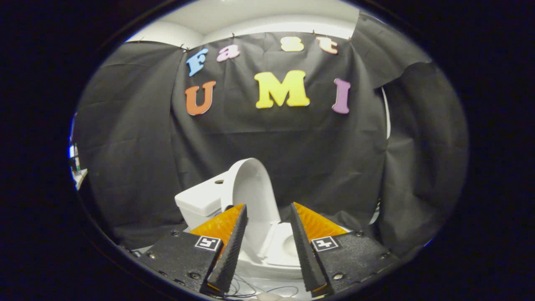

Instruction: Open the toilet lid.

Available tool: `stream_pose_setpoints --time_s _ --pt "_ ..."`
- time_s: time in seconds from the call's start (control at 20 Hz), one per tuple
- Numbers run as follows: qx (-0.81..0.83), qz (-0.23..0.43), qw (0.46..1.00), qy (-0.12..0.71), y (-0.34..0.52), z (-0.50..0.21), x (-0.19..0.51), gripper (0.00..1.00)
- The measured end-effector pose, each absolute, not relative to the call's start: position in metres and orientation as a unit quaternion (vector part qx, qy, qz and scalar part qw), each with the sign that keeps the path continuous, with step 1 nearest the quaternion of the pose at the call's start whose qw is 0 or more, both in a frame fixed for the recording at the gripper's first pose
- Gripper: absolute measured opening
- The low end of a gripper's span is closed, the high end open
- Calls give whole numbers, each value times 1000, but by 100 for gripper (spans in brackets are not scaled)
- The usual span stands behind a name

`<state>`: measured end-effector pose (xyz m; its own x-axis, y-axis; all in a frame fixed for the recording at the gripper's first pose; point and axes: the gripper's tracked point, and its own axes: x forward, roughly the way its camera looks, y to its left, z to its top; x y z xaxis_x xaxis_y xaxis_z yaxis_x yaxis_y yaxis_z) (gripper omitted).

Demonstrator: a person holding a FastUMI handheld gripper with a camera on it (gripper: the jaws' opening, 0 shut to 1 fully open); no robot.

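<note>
One gripper (267, 211) with two black ribbed fingers (230, 251) is standing wide apart, holding nothing. Just ahead of them one white ceramic toilet (273, 251) is sitting, and its one white oval lid (250, 188) is standing upright against the one white tank (200, 200).

walls: black cloth (292, 159), creased | above: white ceiling (259, 14) | floor: thin wires (250, 288)
</note>
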<state>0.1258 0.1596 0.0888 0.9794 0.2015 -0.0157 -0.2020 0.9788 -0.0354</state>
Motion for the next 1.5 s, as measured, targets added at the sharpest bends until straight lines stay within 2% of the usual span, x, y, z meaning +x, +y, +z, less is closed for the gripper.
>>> stream_pose_setpoints --time_s 0.2,0.4,0.6,0.8,1.5 --pt "-10 65 998 -3 111 74 90 100" --pt "6 73 997 -6 81 43 56 100" --pt "-24 26 999 -13 38 14 32 100" --pt "9 12 1000 -12 17 -1 10 100" --pt "-3 -17 1000 6 2 -23 1 100"
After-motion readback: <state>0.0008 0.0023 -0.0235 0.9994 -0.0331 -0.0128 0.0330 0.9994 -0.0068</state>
